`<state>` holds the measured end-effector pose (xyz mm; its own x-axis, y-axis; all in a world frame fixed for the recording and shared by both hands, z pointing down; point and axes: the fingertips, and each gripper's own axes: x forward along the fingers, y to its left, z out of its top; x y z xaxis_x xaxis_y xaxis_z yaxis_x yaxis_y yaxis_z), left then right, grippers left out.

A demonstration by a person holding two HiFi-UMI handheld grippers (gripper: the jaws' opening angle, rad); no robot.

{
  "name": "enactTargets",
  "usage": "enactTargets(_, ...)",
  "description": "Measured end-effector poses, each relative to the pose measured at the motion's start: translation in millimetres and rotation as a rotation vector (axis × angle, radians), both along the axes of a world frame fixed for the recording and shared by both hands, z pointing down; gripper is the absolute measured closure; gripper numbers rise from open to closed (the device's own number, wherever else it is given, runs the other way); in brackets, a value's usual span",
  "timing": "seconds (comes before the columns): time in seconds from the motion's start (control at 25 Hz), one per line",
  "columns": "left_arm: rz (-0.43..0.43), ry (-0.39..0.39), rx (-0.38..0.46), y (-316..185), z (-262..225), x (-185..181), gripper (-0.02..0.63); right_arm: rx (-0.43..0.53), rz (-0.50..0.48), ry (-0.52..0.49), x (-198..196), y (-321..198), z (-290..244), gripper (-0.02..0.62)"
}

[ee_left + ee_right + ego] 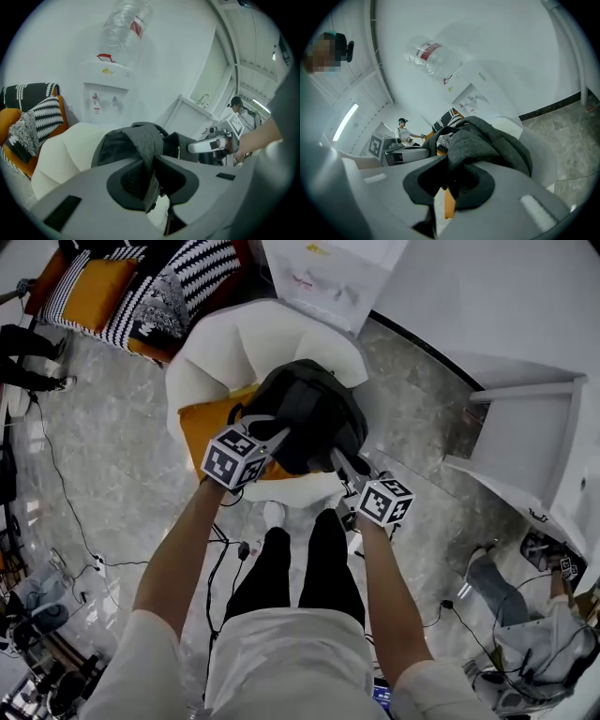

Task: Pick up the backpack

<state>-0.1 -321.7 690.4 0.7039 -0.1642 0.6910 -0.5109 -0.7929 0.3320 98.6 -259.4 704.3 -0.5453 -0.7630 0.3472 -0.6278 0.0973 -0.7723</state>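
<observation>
Backpack, one, dark grey, above one white armchair with one orange cushion; your left gripper and right gripper both have jaws nearly closed, pinching its fabric.

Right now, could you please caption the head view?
Left gripper and right gripper hold a black backpack at a white chair.

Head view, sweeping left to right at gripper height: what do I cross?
left gripper, fingers shut on a grey strap → black fabric backpack on the white armchair → right gripper, fingers shut on the backpack's fabric → white cabinet.
</observation>
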Motion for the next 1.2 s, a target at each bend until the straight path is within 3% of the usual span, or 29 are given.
enactTargets(0.52,-0.061,-0.004,0.031,10,-46,-44,0.555,-0.009,-0.064,0.001,-37,13,-33,0.557)
enactTargets(1.2,-0.186,0.053,0.083,19,-96,-98,0.563,0.009,-0.19,0.04,-77,15,-65,0.543)
